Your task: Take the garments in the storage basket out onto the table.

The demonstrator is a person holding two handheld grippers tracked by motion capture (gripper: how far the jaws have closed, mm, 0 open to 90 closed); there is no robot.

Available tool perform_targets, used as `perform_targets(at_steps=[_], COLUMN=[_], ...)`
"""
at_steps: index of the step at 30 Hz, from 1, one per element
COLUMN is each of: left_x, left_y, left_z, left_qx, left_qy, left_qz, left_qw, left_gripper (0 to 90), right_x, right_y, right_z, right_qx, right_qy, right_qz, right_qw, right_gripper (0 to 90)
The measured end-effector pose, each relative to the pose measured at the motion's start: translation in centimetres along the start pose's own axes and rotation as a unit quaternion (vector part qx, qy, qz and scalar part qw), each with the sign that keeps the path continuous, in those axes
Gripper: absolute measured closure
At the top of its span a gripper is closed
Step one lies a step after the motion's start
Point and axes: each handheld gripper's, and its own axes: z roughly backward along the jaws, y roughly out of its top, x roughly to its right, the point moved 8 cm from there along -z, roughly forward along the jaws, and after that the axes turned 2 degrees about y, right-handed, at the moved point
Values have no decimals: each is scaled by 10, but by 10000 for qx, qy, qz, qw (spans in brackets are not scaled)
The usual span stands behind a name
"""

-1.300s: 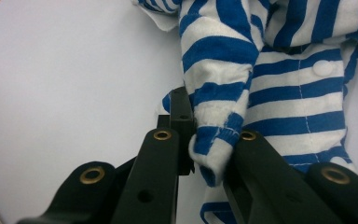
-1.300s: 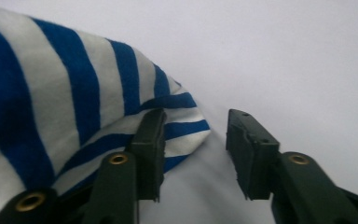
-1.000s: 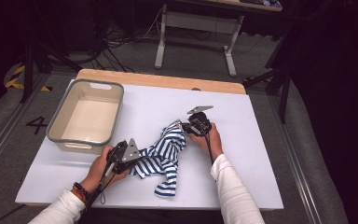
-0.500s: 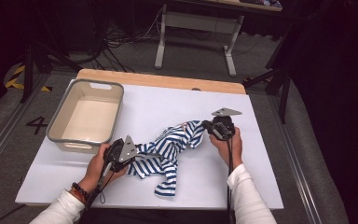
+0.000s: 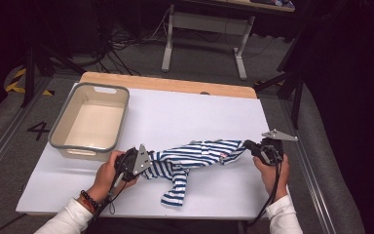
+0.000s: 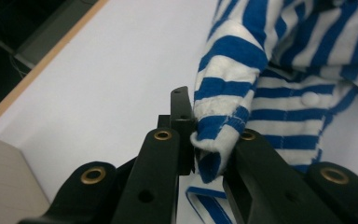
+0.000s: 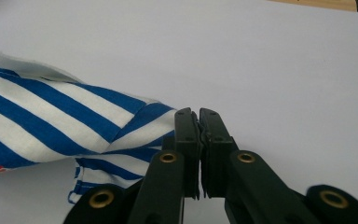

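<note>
On the white worktop (image 5: 175, 112), the grey-rimmed tub (image 5: 90, 124) at far left holds nothing. The blue-and-white striped garment (image 5: 195, 156) lies near the front edge, its long axis running left to right, one sleeve trailing nearward. The left tongs (image 5: 143, 163) are clamped on its left end, the right tongs (image 5: 249, 146) on its right end.

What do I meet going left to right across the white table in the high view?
Beige bin → left gripper → striped garment, stretched between the two grippers → right gripper.
</note>
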Motion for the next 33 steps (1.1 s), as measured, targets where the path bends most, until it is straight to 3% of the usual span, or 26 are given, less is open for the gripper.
perform_targets(at_steps=[10,12,13,17,18,22,23,24,25,33], left_x=[10,7,4,-1,-2,-8,-11,-11,-12,-23], left_y=[-13,-11,-10,-6,-5,7,13,13,16,37], left_z=[1,2,5,9,11,21,25,25,27,31], left_qx=[-139,-88,-20,112,151,405,501,501,544,768], left_qy=[-395,-381,-390,-389,-360,-278,-272,-272,-263,-126], left_qz=[188,255,377,537,552,655,708,708,727,870], left_qw=[9989,9989,9985,9977,9977,9966,9959,9959,9955,9932], left_gripper=[825,754,739,686,663,618,597,582,569,493], right_x=[-7,-6,-4,-1,-2,0,-3,-3,-8,-17], right_y=[-15,-17,-19,-21,-20,-14,-9,-9,-4,1], right_z=[-17,-19,-20,-20,-19,-15,-13,-13,-13,-37], right_qx=[-268,-326,-358,-351,-264,-106,115,115,253,148], right_qy=[-31,-56,-151,-231,-148,-229,-91,-91,-60,31], right_qz=[280,313,337,319,275,245,259,259,421,678], right_qw=[9992,9990,9987,9986,9992,9994,9996,9996,9988,9976], right_gripper=[860,848,823,751,712,612,569,569,535,476])
